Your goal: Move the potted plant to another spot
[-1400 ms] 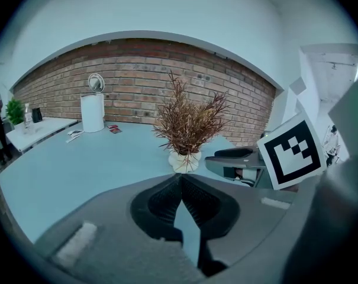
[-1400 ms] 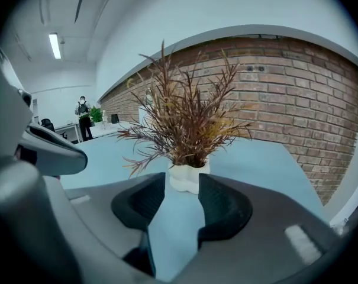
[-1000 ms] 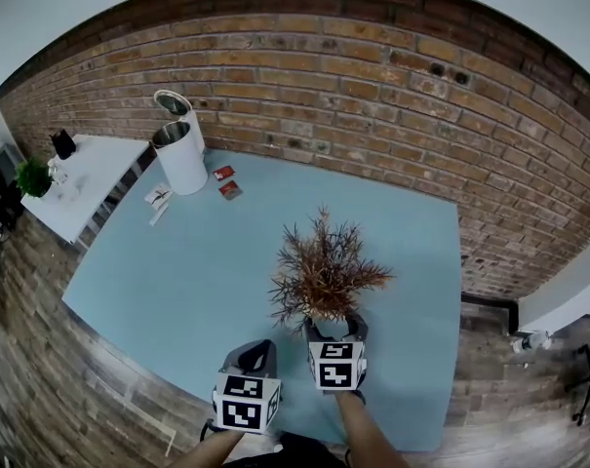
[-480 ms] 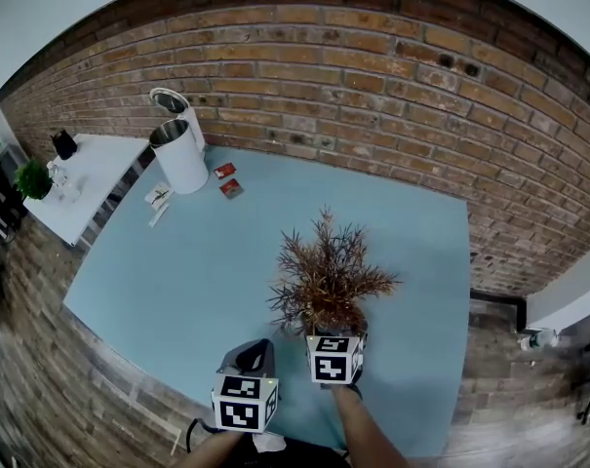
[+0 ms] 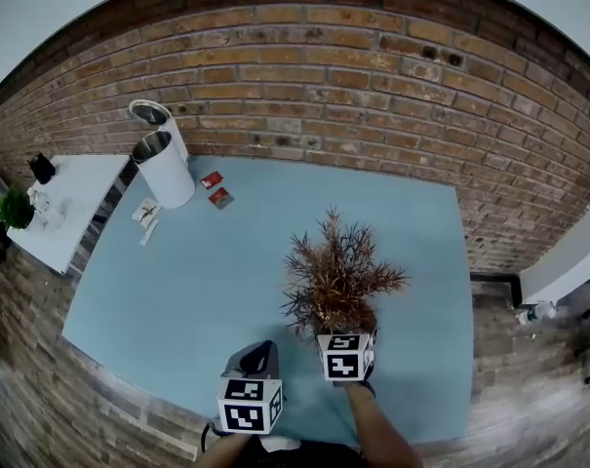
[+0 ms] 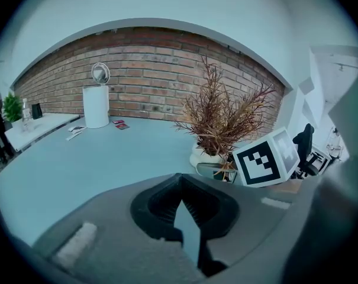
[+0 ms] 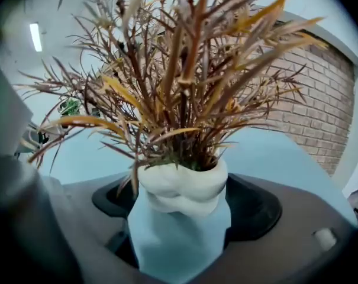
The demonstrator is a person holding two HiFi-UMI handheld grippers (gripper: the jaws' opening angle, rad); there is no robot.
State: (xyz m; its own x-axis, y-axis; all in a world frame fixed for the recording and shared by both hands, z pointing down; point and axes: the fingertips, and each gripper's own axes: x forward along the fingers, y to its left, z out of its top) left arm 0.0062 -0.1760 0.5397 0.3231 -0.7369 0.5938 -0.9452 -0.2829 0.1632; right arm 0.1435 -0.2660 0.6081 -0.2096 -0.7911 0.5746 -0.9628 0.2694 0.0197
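Note:
A potted plant [image 5: 338, 276] with dry reddish-brown leaves stands in a white pot [image 7: 181, 188] on the light blue table [image 5: 207, 281], near the front right. My right gripper [image 5: 341, 331] reaches the pot from the near side. Its jaws are opening, with the pot between them and a little room at each side. In the right gripper view the pot fills the space between the jaws of my right gripper [image 7: 181, 223]. My left gripper [image 5: 259, 351] hovers just left of it, shut and holding nothing. From the left gripper [image 6: 180, 181] view the plant [image 6: 223, 120] stands to the right.
A white bin [image 5: 163, 164] with its lid up stands at the table's far left, beside two red packets [image 5: 215, 188] and some papers [image 5: 146, 213]. A white side table [image 5: 65, 203] with a small green plant [image 5: 15, 206] stands further left. A brick wall [image 5: 373, 96] backs the table.
The right gripper's jaws have spread apart around the pot. The left gripper has shifted a little beside it. The head view has swung slightly to the left.

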